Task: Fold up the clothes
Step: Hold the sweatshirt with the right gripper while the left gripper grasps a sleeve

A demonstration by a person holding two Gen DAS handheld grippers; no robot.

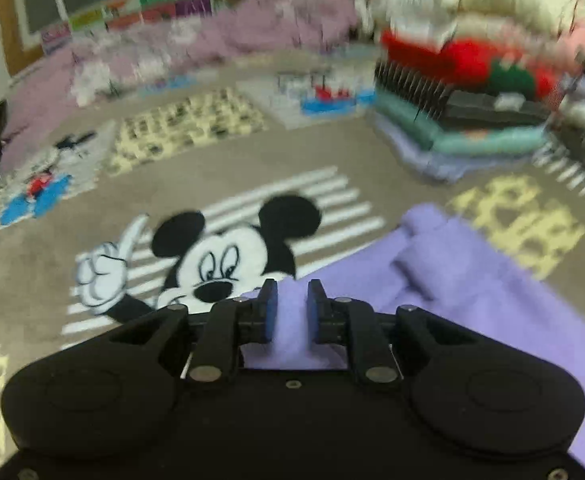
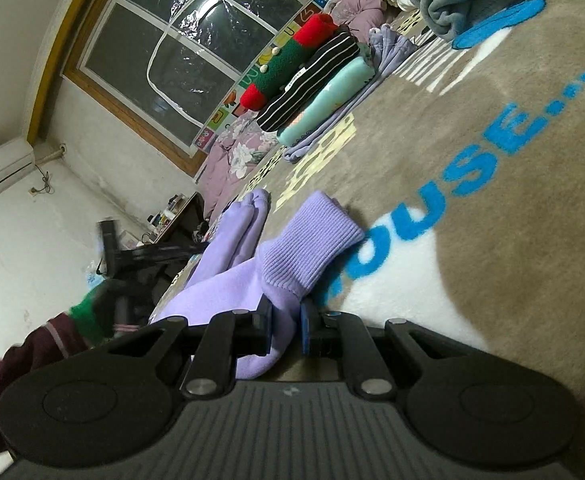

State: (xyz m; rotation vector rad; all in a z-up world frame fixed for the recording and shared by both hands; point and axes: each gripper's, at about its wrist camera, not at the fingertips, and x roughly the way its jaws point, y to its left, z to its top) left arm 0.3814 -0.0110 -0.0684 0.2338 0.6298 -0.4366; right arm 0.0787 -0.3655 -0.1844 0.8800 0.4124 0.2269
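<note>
Jaws of both grippers clamp a lilac garment above a cartoon-print carpet.

The left gripper (image 1: 292, 308) pinches a fold of the lilac garment (image 1: 472, 288), spread at lower right of its view; the right gripper (image 2: 286, 326) grips it beside the ribbed cuff (image 2: 312, 240), frame centre. Folded clothes (image 2: 312, 80) are stacked beyond.

Only readable bit is big blue letters "OUSE..." woven into the tan rug (image 2: 492, 240), right-hand side. The tag on the striped folded garment (image 2: 312, 80) is too tiny.
</note>
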